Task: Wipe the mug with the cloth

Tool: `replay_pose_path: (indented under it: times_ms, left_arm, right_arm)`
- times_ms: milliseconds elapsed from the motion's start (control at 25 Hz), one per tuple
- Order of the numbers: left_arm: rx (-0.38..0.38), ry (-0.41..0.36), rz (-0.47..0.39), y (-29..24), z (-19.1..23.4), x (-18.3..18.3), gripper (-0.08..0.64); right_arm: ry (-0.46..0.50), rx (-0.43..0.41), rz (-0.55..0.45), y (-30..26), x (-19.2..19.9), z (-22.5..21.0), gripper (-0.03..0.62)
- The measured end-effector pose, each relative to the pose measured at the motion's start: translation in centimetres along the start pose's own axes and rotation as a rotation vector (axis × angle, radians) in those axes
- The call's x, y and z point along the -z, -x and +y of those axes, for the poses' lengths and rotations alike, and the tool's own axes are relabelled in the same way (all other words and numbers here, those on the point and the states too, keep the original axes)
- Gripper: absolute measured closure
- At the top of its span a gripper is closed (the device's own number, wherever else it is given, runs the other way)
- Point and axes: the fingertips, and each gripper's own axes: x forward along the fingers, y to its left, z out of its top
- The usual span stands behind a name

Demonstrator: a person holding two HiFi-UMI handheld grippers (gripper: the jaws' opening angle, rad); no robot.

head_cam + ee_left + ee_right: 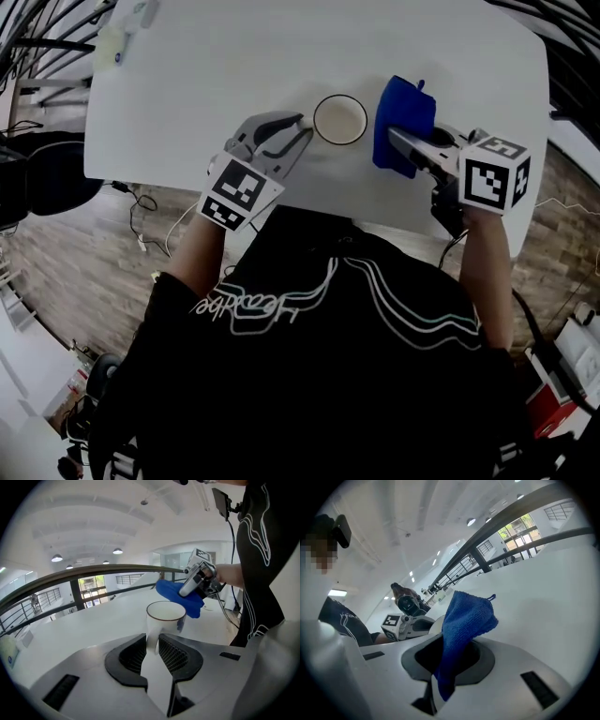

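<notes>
A white mug (339, 119) with a thin dark rim stands upright near the front edge of the white table (234, 66). My left gripper (300, 128) comes in from the mug's left and is shut on the mug's handle (151, 639), which sits between the dark pads. My right gripper (401, 141) is shut on a blue cloth (403, 117), which hangs just right of the mug. In the left gripper view the blue cloth (180, 597) hovers close behind the mug (165, 617). In the right gripper view the cloth (464, 625) rises from the jaws and hides most of the mug.
A pale bottle-like object (122, 33) lies at the table's far left corner. The table's front edge runs right below both grippers. Cables (150, 225) lie on the wooden floor to the left. A dark railing (75, 576) runs beyond the table.
</notes>
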Motion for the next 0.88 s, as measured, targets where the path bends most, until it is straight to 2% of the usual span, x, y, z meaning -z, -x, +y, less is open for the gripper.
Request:
replay_pose_path:
  times_ms: [160, 360, 880]
  left_arm:
    - [0.042, -0.033, -0.007, 0.1, 2.3, 0.7, 0.482]
    - [0.058, -0.104, 0.003, -0.1, 2.4, 0.3, 0.482]
    - [0.066, -0.083, -0.042, -0.7, 1.9, -0.9, 0.477]
  right_arm:
    - [-0.045, -0.050, -0.047, -2.1, -2.4, 0.1, 0.541]
    - [-0.053, -0.071, -0.062, -2.0, -2.9, 0.7, 0.541]
    - [-0.110, -0.088, -0.058, -2.4, -2.1, -0.2, 0.541]
